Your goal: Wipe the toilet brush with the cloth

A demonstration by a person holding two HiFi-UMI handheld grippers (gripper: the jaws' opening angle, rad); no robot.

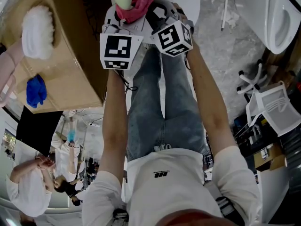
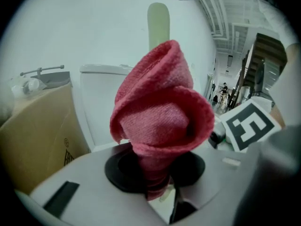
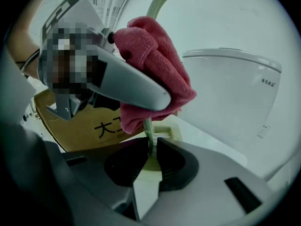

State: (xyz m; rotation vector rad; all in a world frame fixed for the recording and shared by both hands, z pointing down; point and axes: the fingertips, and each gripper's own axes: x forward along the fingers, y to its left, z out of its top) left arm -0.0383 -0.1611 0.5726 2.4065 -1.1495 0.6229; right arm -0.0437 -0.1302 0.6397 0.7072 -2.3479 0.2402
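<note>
A pink cloth (image 2: 160, 117) is bunched in a cone around the toilet brush's pale green handle (image 2: 158, 22), whose tip sticks out above it. My left gripper (image 2: 155, 185) is shut on the cloth's lower end. In the right gripper view my right gripper (image 3: 150, 149) is shut on the brush's thin stem (image 3: 149, 128) just below the cloth (image 3: 155, 65), with the left gripper's grey finger (image 3: 131, 86) lying across the cloth. The brush's lower end is hidden behind the jaws. In the head view both marker cubes (image 1: 120, 51) (image 1: 173, 37) sit side by side under the cloth (image 1: 136, 6).
A white toilet (image 3: 235, 88) stands right behind the brush. A cardboard box (image 1: 70, 46) on the left bears a white fluffy thing (image 1: 37, 32) and a blue rag (image 1: 36, 91). A white fixture (image 1: 282, 18) and a white chair (image 1: 277, 107) are on the right. People stand at lower left (image 1: 33, 182).
</note>
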